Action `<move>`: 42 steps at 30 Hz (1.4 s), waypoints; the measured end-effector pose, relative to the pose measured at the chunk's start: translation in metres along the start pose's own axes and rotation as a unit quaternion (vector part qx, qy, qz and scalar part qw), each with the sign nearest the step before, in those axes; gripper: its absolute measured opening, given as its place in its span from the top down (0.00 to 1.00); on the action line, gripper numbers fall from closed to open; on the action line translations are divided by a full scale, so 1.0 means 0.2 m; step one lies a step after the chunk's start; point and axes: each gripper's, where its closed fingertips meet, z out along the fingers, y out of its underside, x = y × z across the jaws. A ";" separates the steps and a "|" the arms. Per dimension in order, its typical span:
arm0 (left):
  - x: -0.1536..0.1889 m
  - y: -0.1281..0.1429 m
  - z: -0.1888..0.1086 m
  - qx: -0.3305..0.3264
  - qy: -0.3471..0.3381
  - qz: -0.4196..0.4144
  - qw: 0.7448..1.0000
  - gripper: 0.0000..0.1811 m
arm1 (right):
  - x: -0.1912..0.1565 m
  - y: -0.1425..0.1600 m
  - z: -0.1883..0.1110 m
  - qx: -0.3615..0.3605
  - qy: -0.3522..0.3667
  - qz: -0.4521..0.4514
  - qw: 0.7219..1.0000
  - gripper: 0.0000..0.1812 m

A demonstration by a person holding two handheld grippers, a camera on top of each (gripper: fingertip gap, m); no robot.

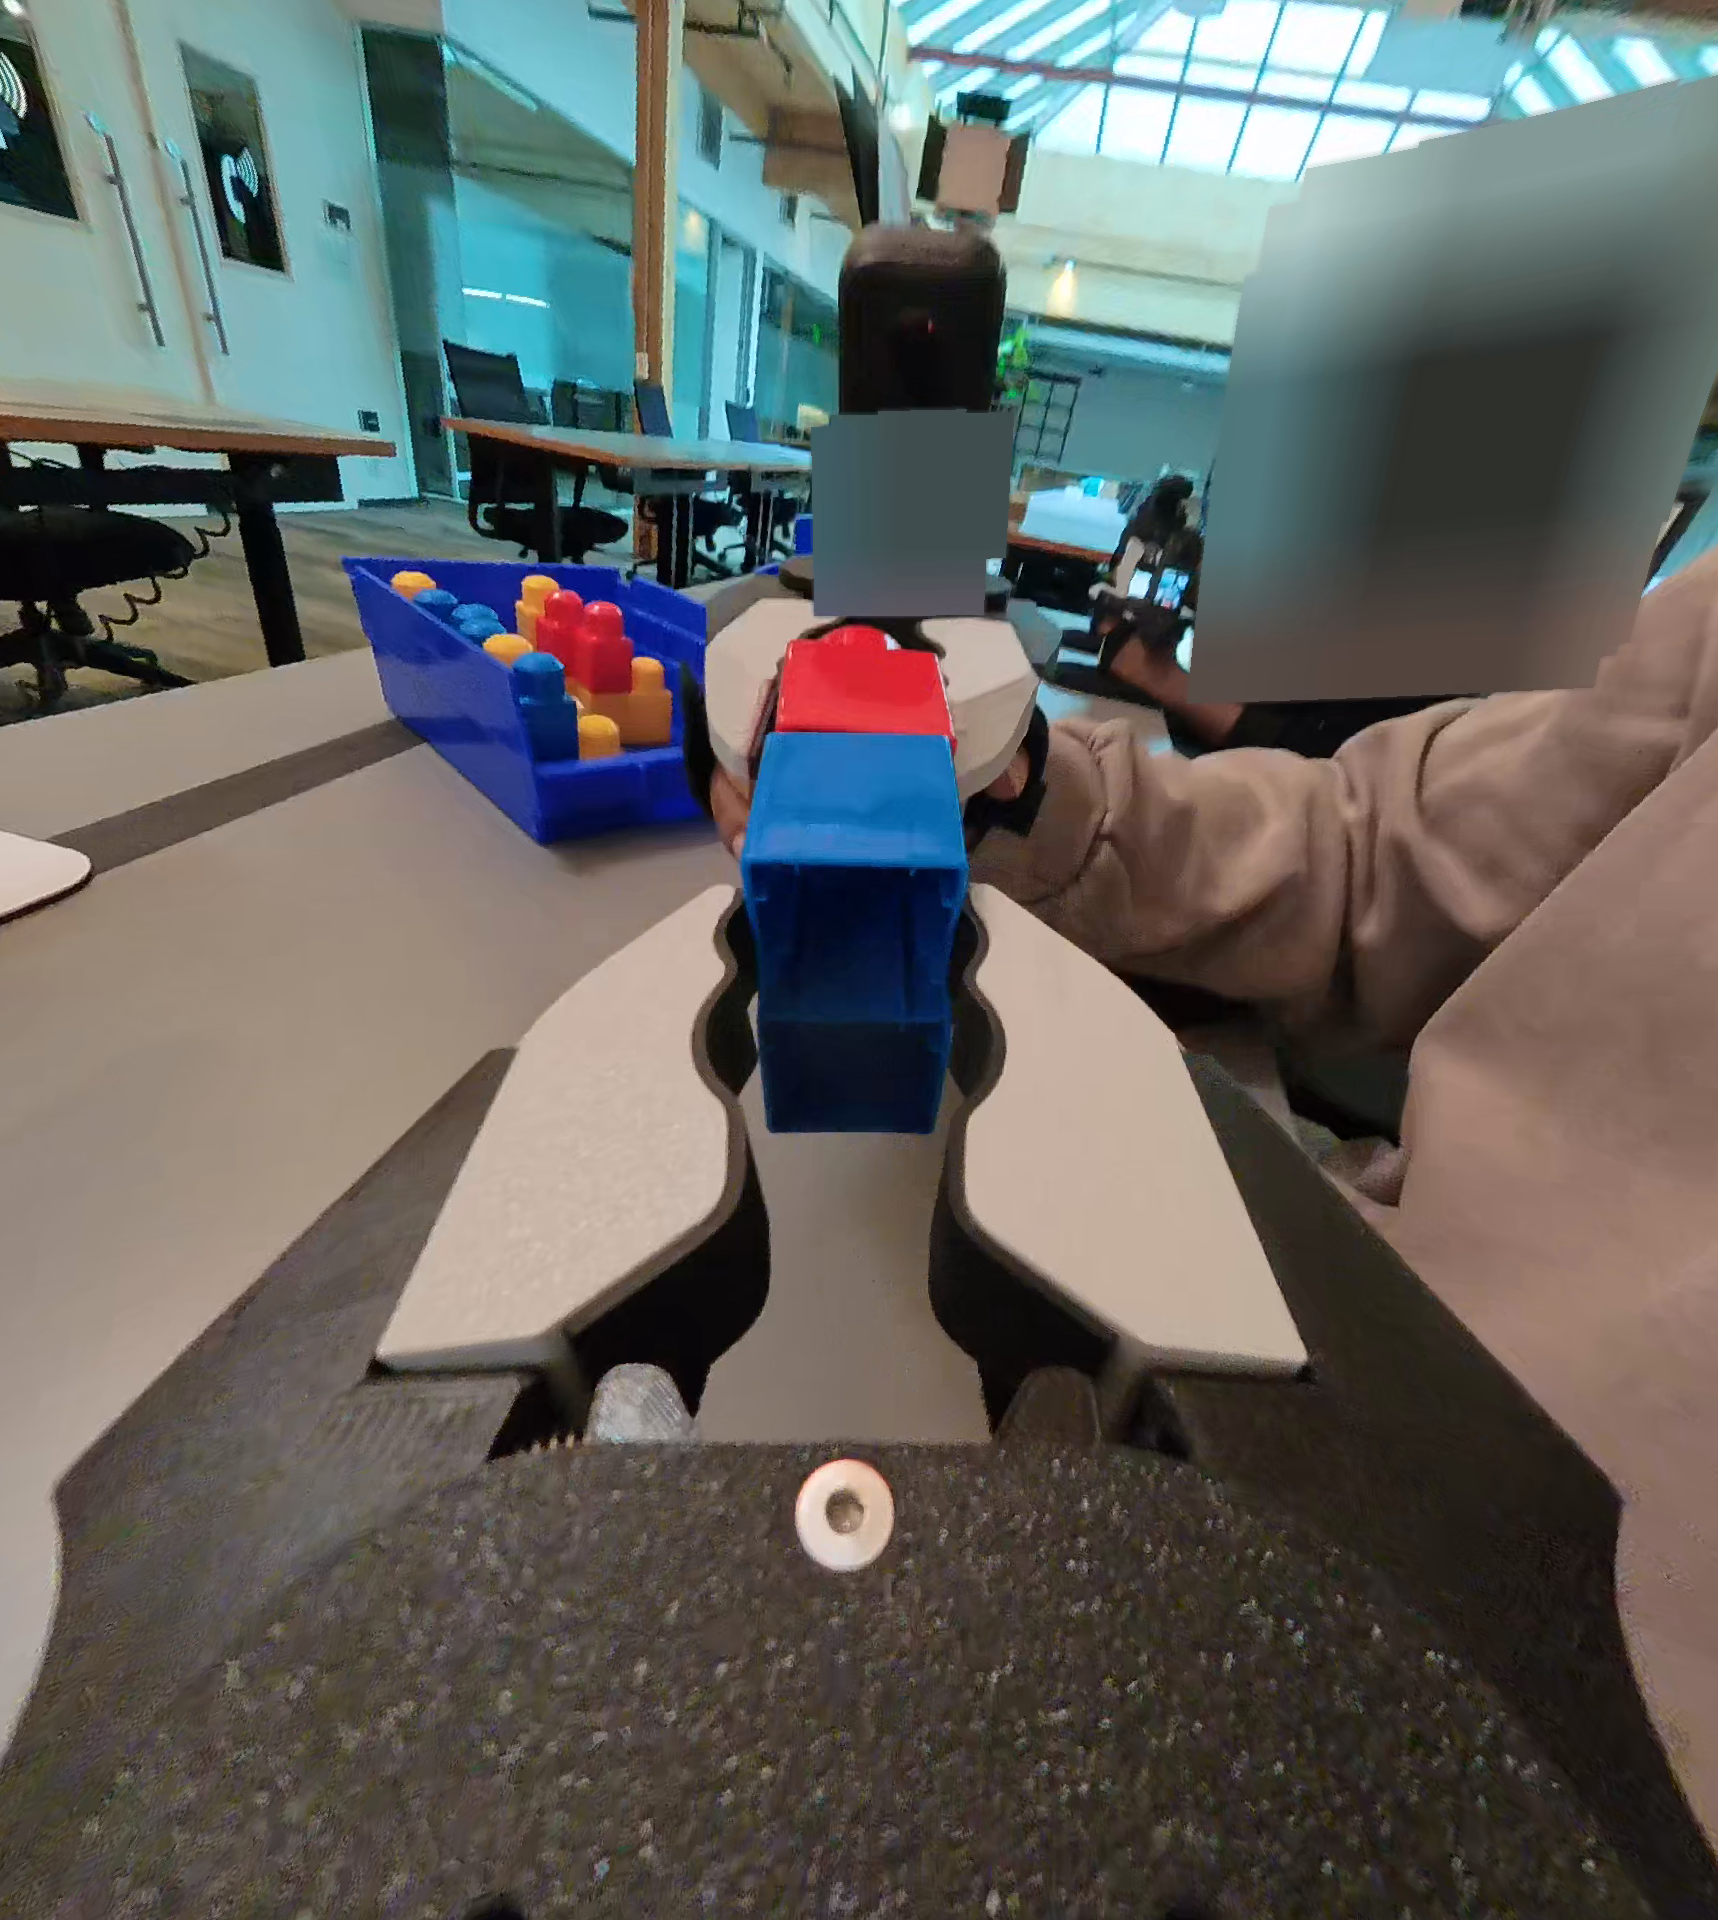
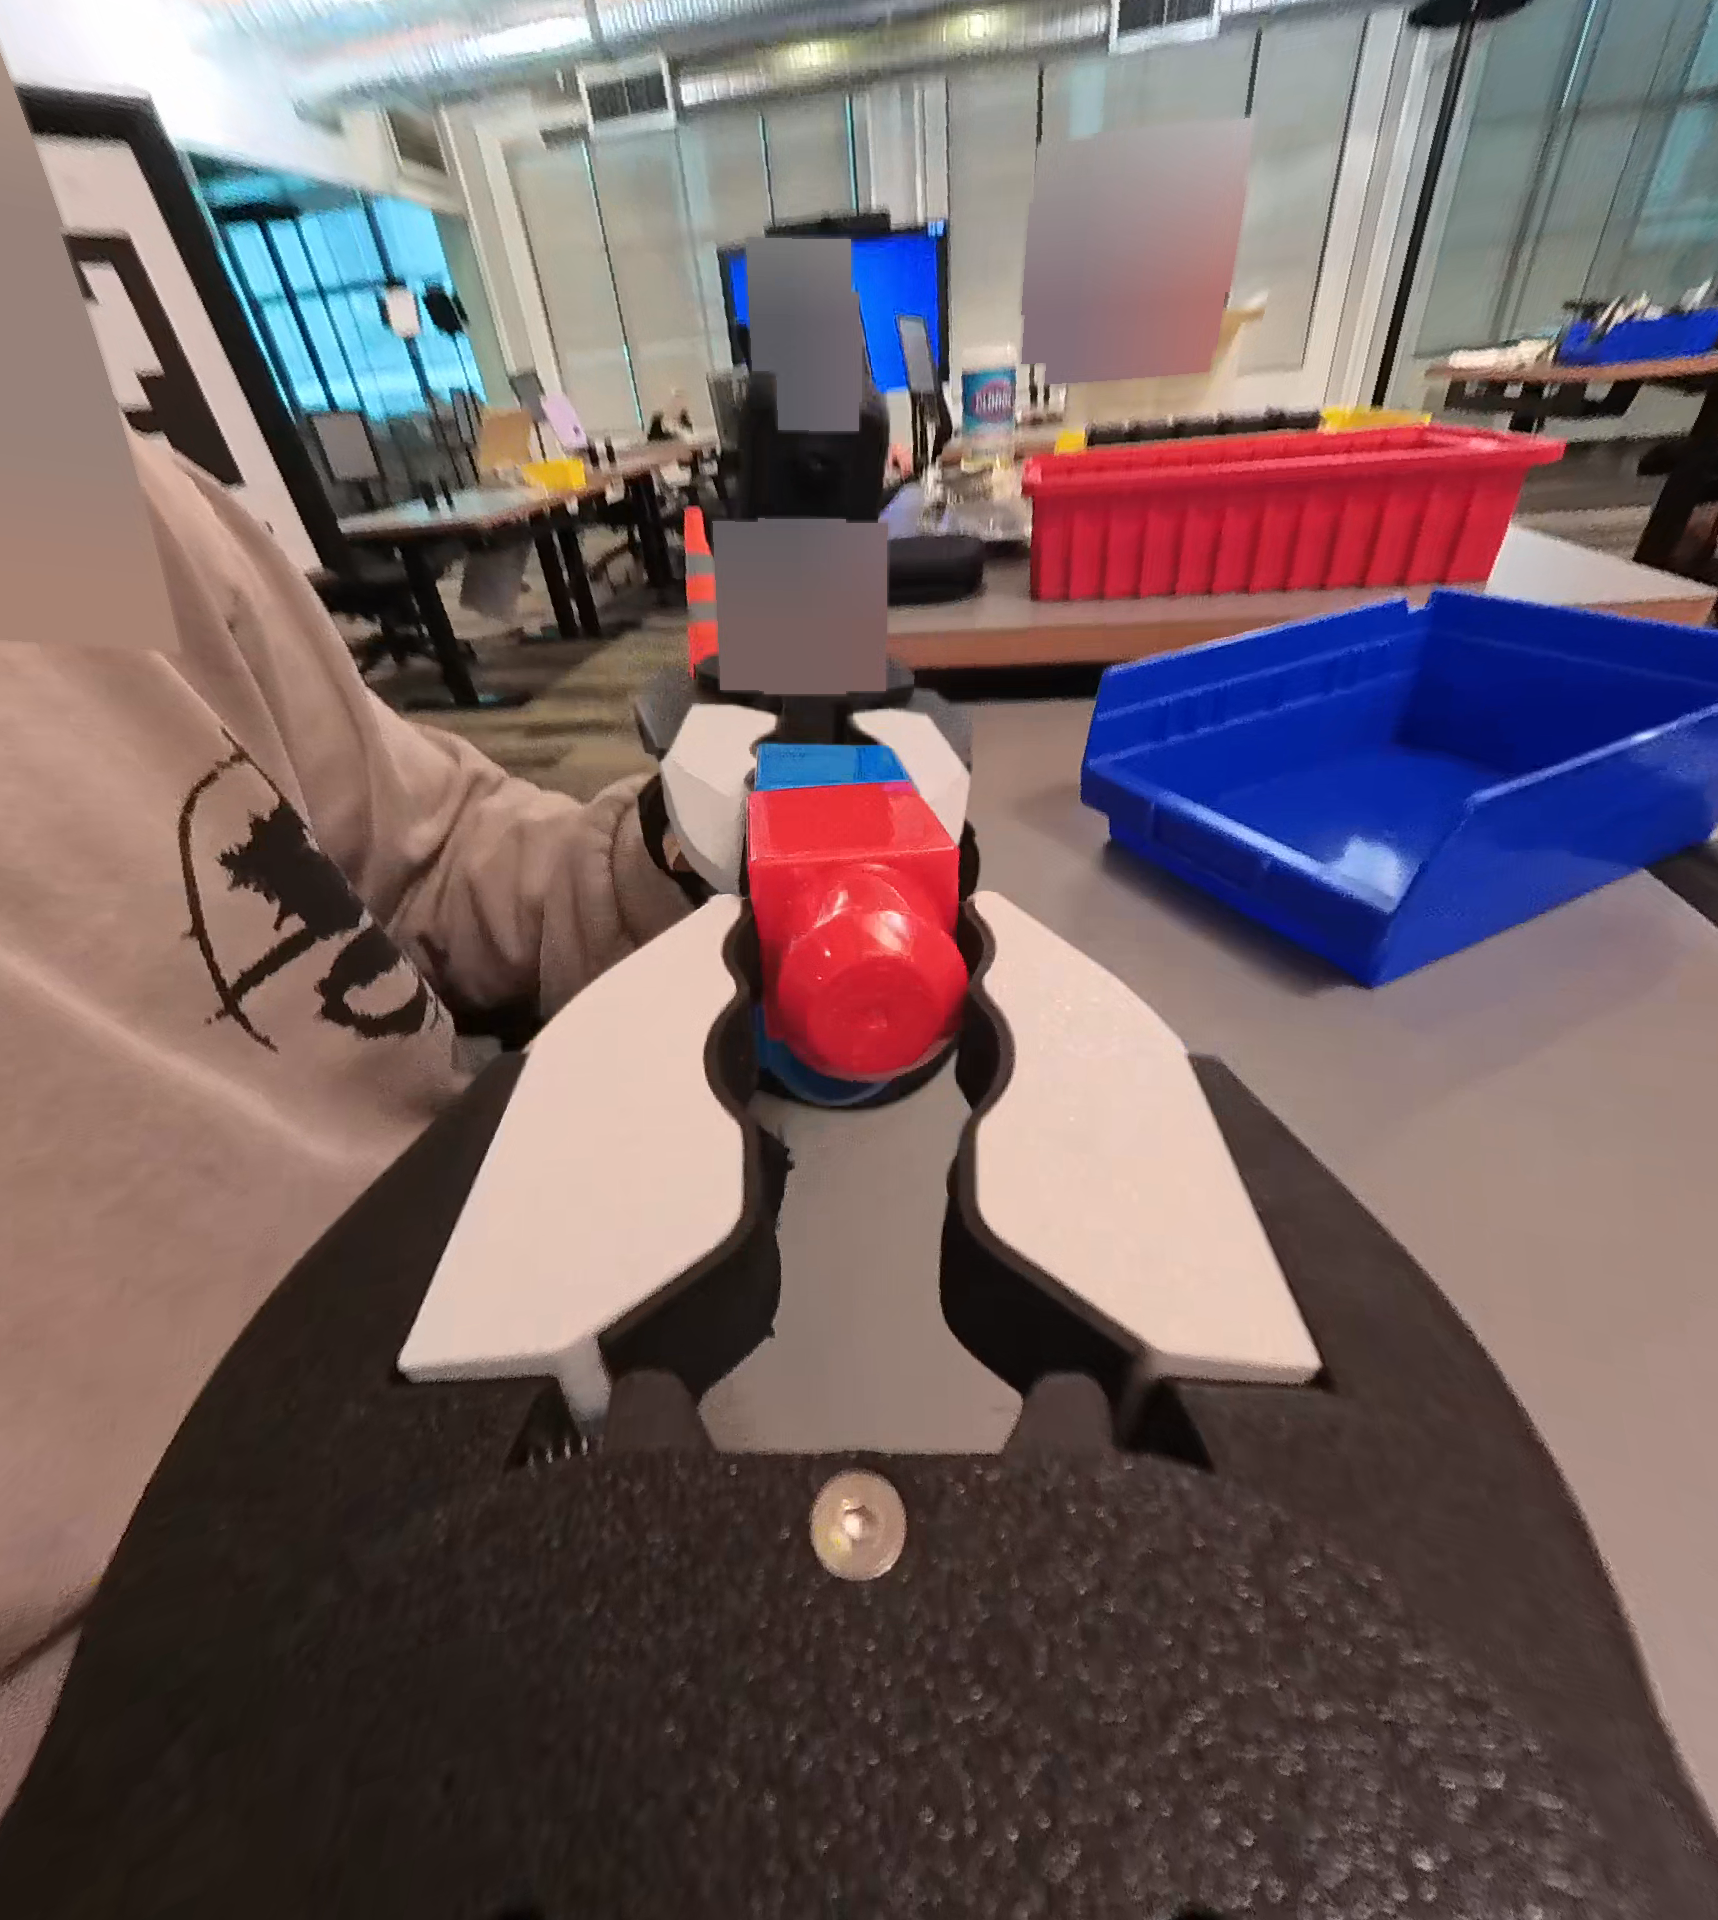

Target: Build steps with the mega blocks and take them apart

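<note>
Labelled canister (image 2: 988, 400) — wording (withheld)

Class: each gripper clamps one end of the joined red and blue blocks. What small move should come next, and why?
Probably pull apart: the left gripper holds the blue block, the right gripper the red block, still joined above the table.

Each set of tongs, the left tongs (image 1: 850, 997) and the right tongs (image 2: 855, 987), has a speckled black body with one pale round screw centred behind two flat light-grey fingers (image 1: 585, 1132), whose inner edges are black and wavy. Behind the tongs, the person wears a beige sweatshirt sleeve (image 1: 1250, 831) and black printed markings across the chest (image 2: 304, 914).
</note>
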 end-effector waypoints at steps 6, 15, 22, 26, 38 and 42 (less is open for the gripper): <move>0.01 0.05 0.01 -0.013 0.000 0.015 1.000 0.80 | -0.01 0.04 -0.01 -0.030 0.008 -0.027 0.999 0.81; 0.04 0.00 0.01 0.021 0.001 0.040 0.999 0.80 | -0.04 -0.06 -0.06 0.022 0.033 -0.013 0.999 0.79; 0.09 0.02 0.03 0.021 0.014 0.066 0.997 0.80 | -0.10 -0.03 -0.11 0.008 0.054 -0.013 0.998 0.81; 0.03 0.02 0.04 0.015 -0.025 0.070 0.997 0.77 | -0.07 -0.10 -0.27 -0.033 0.099 -0.028 0.994 0.83; -0.23 -0.09 -0.13 0.084 -0.198 0.091 0.972 1.00 | 0.74 -0.05 -1.75 -0.439 0.398 0.083 0.801 0.83; -0.25 -0.10 -0.16 0.095 -0.212 0.083 0.969 1.00 | 0.87 0.17 -1.90 -0.468 0.400 0.136 0.776 0.82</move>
